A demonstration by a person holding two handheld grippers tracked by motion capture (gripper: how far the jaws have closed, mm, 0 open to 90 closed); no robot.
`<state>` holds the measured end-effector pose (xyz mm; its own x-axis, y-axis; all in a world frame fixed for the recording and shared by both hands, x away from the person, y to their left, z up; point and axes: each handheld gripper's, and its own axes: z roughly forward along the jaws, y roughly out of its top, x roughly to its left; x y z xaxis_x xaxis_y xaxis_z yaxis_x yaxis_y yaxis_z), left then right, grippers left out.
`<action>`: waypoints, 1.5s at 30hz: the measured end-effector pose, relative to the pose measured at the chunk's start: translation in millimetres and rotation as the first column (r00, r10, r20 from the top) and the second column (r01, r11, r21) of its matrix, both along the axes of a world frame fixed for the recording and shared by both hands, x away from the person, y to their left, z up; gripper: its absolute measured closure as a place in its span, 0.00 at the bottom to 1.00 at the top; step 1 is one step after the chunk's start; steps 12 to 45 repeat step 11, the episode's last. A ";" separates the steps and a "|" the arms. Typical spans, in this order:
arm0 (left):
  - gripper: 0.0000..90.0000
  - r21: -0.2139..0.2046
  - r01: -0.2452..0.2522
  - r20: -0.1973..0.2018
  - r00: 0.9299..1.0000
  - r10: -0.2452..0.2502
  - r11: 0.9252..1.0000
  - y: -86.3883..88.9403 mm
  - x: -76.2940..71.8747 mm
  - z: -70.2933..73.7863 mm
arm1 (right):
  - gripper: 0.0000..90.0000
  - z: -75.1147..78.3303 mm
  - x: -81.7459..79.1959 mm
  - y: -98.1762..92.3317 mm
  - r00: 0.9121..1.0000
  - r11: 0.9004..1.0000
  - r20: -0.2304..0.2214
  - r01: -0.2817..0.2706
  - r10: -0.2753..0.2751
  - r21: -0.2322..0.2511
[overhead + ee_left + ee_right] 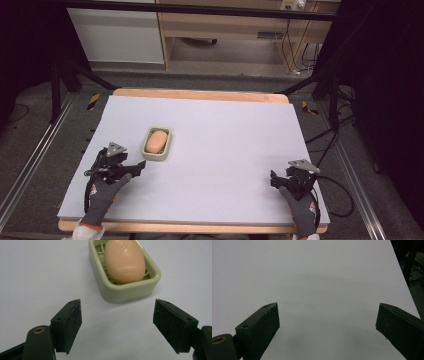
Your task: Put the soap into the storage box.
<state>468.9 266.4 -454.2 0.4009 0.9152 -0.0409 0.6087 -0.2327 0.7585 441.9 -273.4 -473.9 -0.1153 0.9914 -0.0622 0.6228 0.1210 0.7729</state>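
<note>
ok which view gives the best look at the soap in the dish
The left gripper view: the soap sits close and large in the dish, just past that gripper's open jaws, with the ribbed floor under it visible. The high view shows the soap small, from above, near the left gripper. The right gripper view faces bare table.

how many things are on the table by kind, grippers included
Oval peach-pink soap bar: 1
Pale green rectangular soap dish: 1
Black two-jaw grippers, left gripper and right gripper, both open: 2
Total: 4
</note>
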 end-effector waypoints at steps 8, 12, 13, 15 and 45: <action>0.24 0.011 -0.022 -0.010 1.000 0.022 1.000 13.2 -7.4 -10.4 | 0.06 -0.1 -0.6 -2.2 1.000 1.000 0.002 0.004 -0.004 -0.007; 0.24 0.025 -0.027 -0.010 1.000 0.027 0.999 14.7 -6.2 -12.8 | 0.06 0.3 -0.6 -3.3 1.000 1.000 0.003 0.004 -0.004 0.000; 0.24 0.025 -0.027 -0.010 1.000 0.027 0.999 14.7 -6.2 -12.8 | 0.06 0.3 -0.6 -3.3 1.000 1.000 0.003 0.004 -0.004 0.000; 0.24 0.025 -0.027 -0.010 1.000 0.027 0.999 14.7 -6.2 -12.8 | 0.06 0.3 -0.6 -3.3 1.000 1.000 0.003 0.004 -0.004 0.000; 0.24 0.025 -0.027 -0.010 1.000 0.027 0.999 14.7 -6.2 -12.8 | 0.06 0.3 -0.6 -3.3 1.000 1.000 0.003 0.004 -0.004 0.000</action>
